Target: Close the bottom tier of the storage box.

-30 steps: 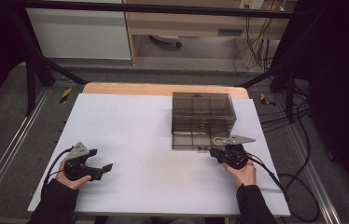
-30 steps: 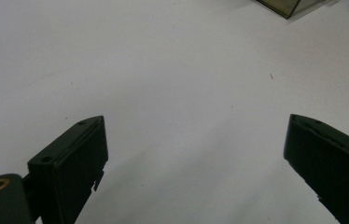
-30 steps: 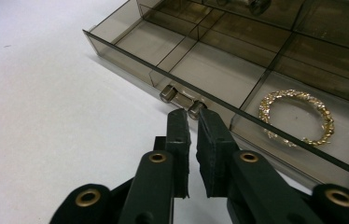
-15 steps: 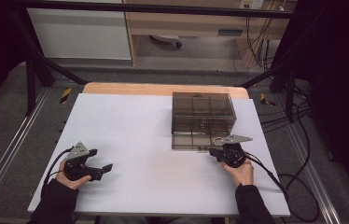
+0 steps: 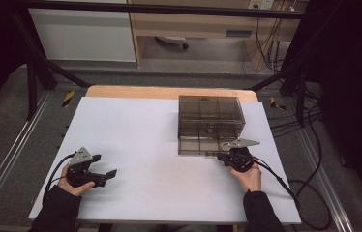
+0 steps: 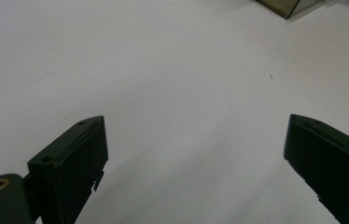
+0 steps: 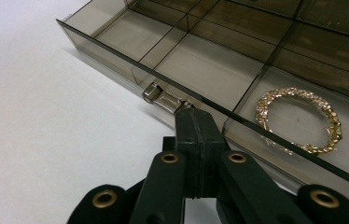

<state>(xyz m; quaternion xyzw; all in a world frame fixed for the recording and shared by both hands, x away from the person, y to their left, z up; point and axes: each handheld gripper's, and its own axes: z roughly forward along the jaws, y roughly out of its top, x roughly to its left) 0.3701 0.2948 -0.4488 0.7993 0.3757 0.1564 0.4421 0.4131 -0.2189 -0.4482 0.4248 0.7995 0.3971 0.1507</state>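
Note:
A smoked clear drawer box [image 5: 210, 116] stands on the white table [image 5: 140, 130], right of centre. Its bottom drawer [image 7: 200, 65] is pulled partly out toward me, and a gold chain bracelet [image 7: 298, 120] lies in the drawer's right front compartment. My right gripper [image 7: 192, 116] is shut on the drawer's small metal handle [image 7: 161, 98]; in the high view that right gripper [image 5: 220, 154] sits at the drawer front. My left gripper [image 5: 104, 165] rests low at the table's left front, jaws wide open [image 6: 196, 154] with nothing but bare table between them.
A corner of the box [image 6: 294, 5] shows at the top of the left gripper view. Cables [image 5: 285, 183] trail off the table's right edge. A wooden strip [image 5: 169, 92] runs along the far edge, with black frame posts [image 5: 31, 72] beyond.

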